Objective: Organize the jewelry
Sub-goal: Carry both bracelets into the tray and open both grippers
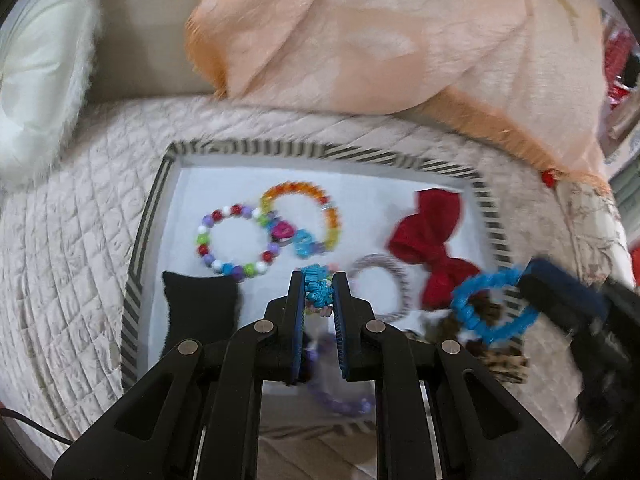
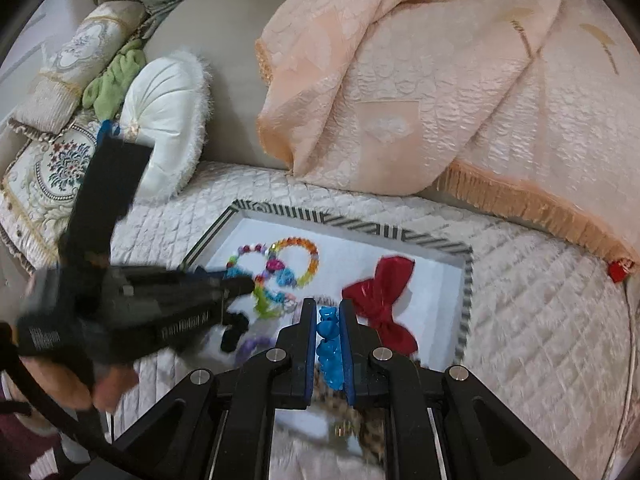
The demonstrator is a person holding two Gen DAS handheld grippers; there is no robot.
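Left wrist view
- Left gripper [image 1: 320, 280]: your jaws are nearly closed on a blue flower piece [image 1: 317, 289]; it sits upright between the pads.
- Tray [image 1: 256, 148]: it lies straight ahead and below you, with bare white floor just past your tips.
- Blue ring [image 1: 494, 306]: it hangs off the right gripper [image 1: 560, 292], over the tray's right edge beside the red bow [image 1: 428, 240].

Right wrist view
- Right gripper [image 2: 328, 332]: your jaws are all but closed on the blue ring [image 2: 329, 344], its long axis running along the fingers.
- Tray [image 2: 360, 227]: it lies ahead; the red bow [image 2: 380, 296] is just right of your tips.
- Nearer hand: probably the left gripper [image 2: 236, 292], over the beaded bracelets [image 2: 280, 268].
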